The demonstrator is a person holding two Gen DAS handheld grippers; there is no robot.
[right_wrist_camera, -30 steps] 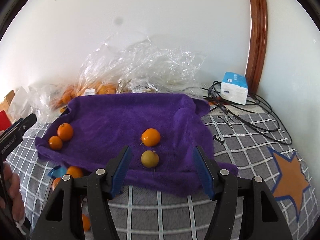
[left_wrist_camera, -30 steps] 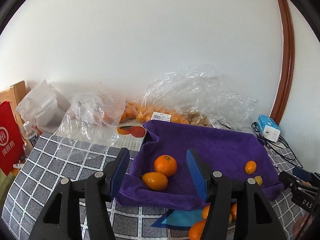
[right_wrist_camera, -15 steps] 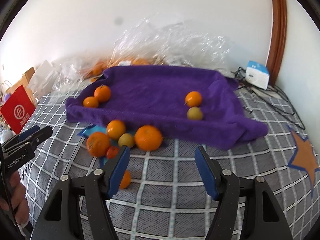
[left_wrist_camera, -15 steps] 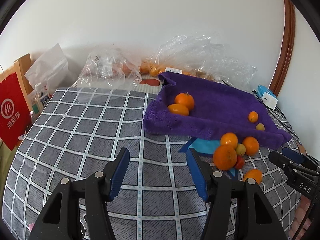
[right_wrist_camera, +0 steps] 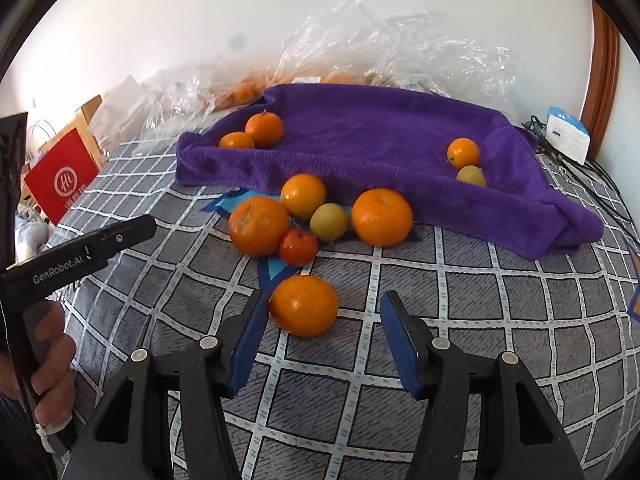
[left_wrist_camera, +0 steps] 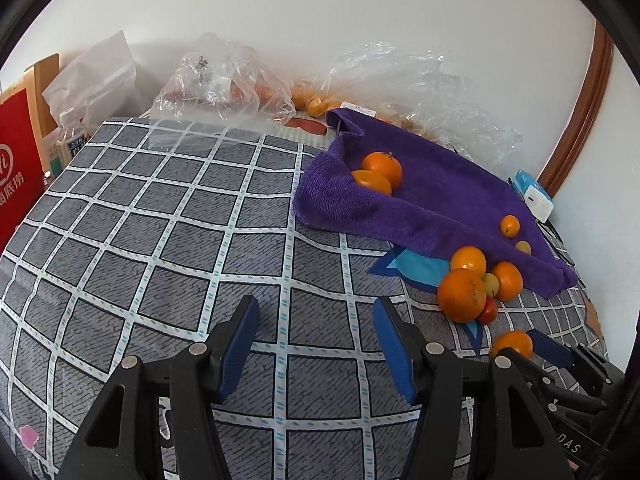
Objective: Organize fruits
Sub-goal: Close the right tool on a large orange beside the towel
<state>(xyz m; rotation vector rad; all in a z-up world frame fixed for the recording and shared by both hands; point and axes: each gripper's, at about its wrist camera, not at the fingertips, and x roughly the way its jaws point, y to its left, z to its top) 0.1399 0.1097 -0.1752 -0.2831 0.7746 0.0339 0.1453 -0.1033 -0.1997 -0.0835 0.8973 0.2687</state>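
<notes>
A purple towel (right_wrist_camera: 360,132) lies on the checked grey cloth and holds two oranges (right_wrist_camera: 264,129) at its left end, and a small orange (right_wrist_camera: 463,153) with a yellowish fruit (right_wrist_camera: 471,176) at its right. In front of it sits a cluster of oranges (right_wrist_camera: 382,217), a yellow-green fruit (right_wrist_camera: 329,222) and a small red fruit (right_wrist_camera: 298,246). One lone orange (right_wrist_camera: 304,305) lies between the open fingers of my right gripper (right_wrist_camera: 322,312). My left gripper (left_wrist_camera: 314,320) is open and empty over bare cloth, left of the cluster (left_wrist_camera: 462,295).
Clear plastic bags (left_wrist_camera: 224,80) with more oranges lie along the wall behind the towel. A red paper bag (left_wrist_camera: 16,168) and a bottle (left_wrist_camera: 70,136) stand at the left edge. A white and blue box (right_wrist_camera: 568,138) and cables lie at the far right.
Both grippers have pulled back from the towel toward the near side. The lone orange now lies between my right gripper's fingers.
</notes>
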